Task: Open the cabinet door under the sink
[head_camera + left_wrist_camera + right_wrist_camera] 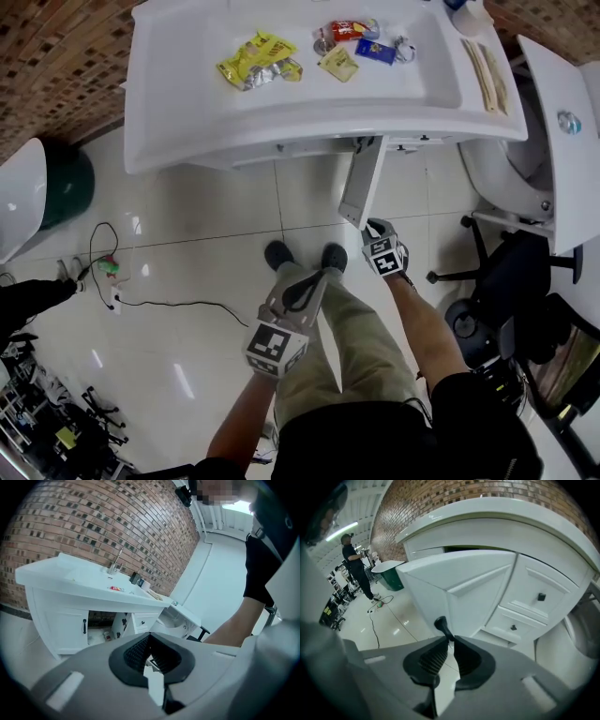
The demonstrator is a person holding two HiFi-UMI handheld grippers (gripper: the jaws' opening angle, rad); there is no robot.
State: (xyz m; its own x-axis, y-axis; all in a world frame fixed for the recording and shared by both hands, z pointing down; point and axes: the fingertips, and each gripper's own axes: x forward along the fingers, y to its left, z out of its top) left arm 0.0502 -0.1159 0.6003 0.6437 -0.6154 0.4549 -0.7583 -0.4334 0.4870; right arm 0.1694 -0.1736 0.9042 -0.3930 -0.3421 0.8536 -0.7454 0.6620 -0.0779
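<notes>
The white sink cabinet (281,112) fills the top of the head view. Its right-hand door (362,183) stands swung out toward me, edge-on. My right gripper (372,227) is at that door's lower outer end. In the right gripper view the door panel (464,592) is close in front, and the right gripper (451,639) is shut on its black handle (442,625). My left gripper (305,281) hangs back over my legs, away from the cabinet. The left gripper (150,637) has its jaws together with nothing in them. That view shows the open door (119,624) and the closed left door (70,625).
Snack packets (258,61) lie on the counter. Two small drawers (534,597) sit right of the open door. A black office chair (520,272) and a white basin (525,169) stand at the right. A green bin (66,183) and a floor cable (141,302) are at the left.
</notes>
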